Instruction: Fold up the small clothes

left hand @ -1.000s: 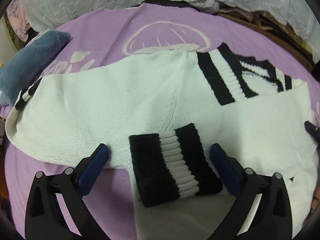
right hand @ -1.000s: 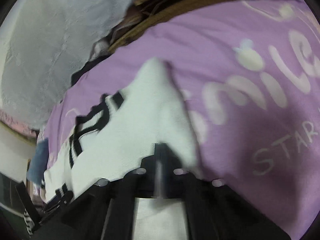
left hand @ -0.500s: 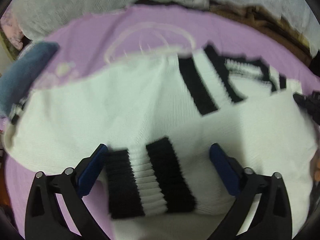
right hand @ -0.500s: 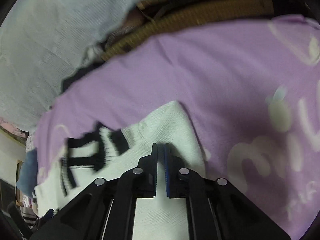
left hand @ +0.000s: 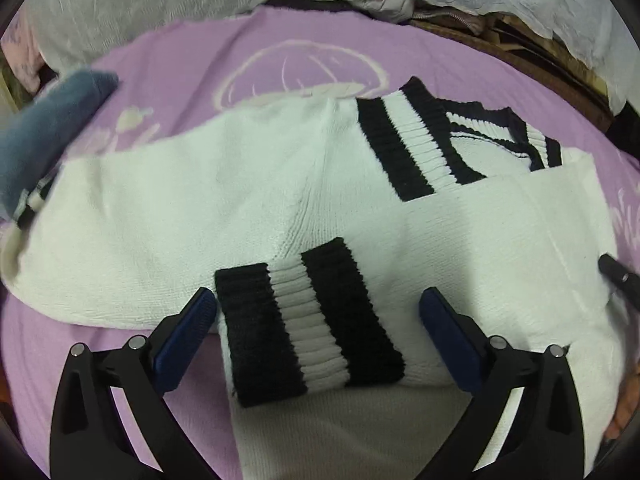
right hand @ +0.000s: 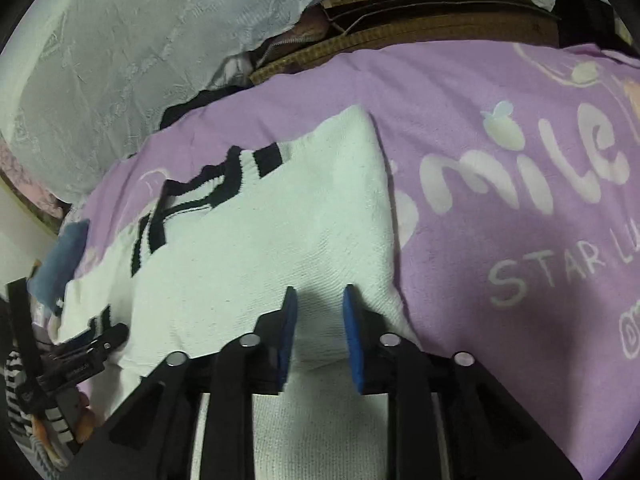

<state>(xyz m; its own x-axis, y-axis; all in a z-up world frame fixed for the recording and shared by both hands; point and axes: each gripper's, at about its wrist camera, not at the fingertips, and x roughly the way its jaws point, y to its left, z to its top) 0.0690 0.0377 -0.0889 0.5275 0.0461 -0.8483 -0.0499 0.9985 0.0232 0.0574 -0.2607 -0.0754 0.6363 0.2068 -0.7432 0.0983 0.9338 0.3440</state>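
Lying flat on a purple blanket is a white knit sweater with black stripes at the neck and cuffs. One sleeve is already folded across the body, and its striped cuff sits in the middle.

The left gripper hangs over that cuff with its blue fingers wide apart, one on each side. They do not squeeze it.

The right gripper is at the sweater's right edge. Its fingers are opening, and white knit lies in the small gap between them, but they do not seem to pinch it now.

The sweater looks soft, thick and floppy. It is probably light, and it will bend and sag wherever it is lifted. It should not slip much, because the knit is fuzzy. It cannot break, but it can bunch up or stretch.

A good place to grab is a thick edge, like the hem or the shoulder, not the loose middle. Both sides lifted together would keep the fold neat.
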